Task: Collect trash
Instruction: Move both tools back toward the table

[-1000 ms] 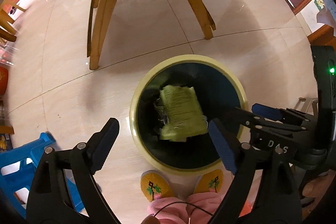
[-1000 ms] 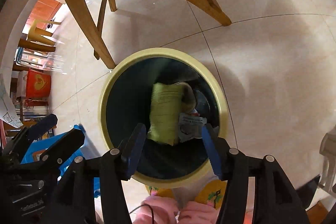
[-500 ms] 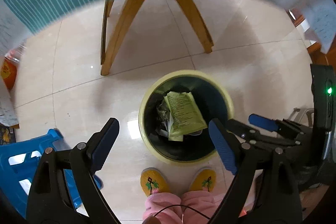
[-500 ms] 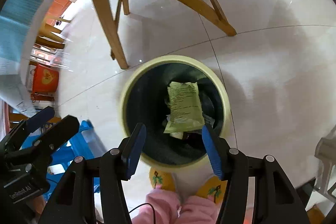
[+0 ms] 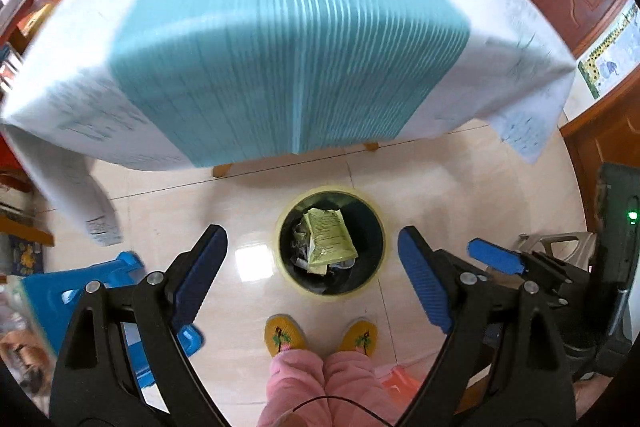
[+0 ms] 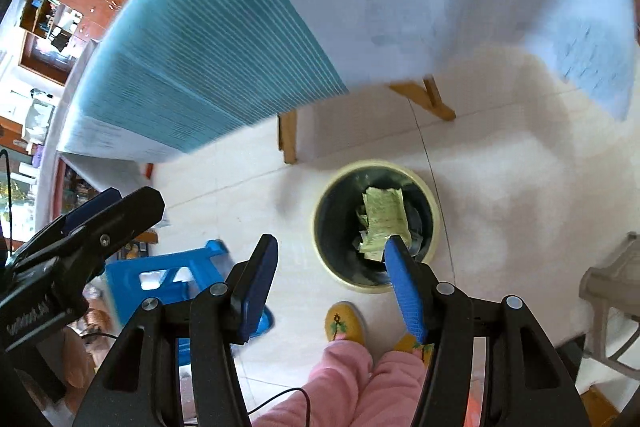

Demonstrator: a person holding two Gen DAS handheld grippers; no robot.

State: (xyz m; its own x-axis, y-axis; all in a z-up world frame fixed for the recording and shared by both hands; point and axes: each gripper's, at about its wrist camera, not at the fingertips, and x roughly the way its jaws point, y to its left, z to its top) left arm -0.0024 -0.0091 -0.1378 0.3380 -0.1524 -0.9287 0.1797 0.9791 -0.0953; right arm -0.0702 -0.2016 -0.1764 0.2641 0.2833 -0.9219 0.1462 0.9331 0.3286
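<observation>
Both the left gripper and the right gripper hang with fingers apart and nothing between them. Below, the crumpled yellow-green printed wrapper lies inside the round, dark, yellow-rimmed plastic bin on the pale tiled floor, near the teal-and-white tablecloth's hanging edge.

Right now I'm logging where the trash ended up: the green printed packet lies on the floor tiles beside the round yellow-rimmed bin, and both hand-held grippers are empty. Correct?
Not quite. The green printed packet lies inside the round yellow-rimmed bin, on other trash, as the left wrist view shows. Both hand-held grippers are indeed empty.
</observation>
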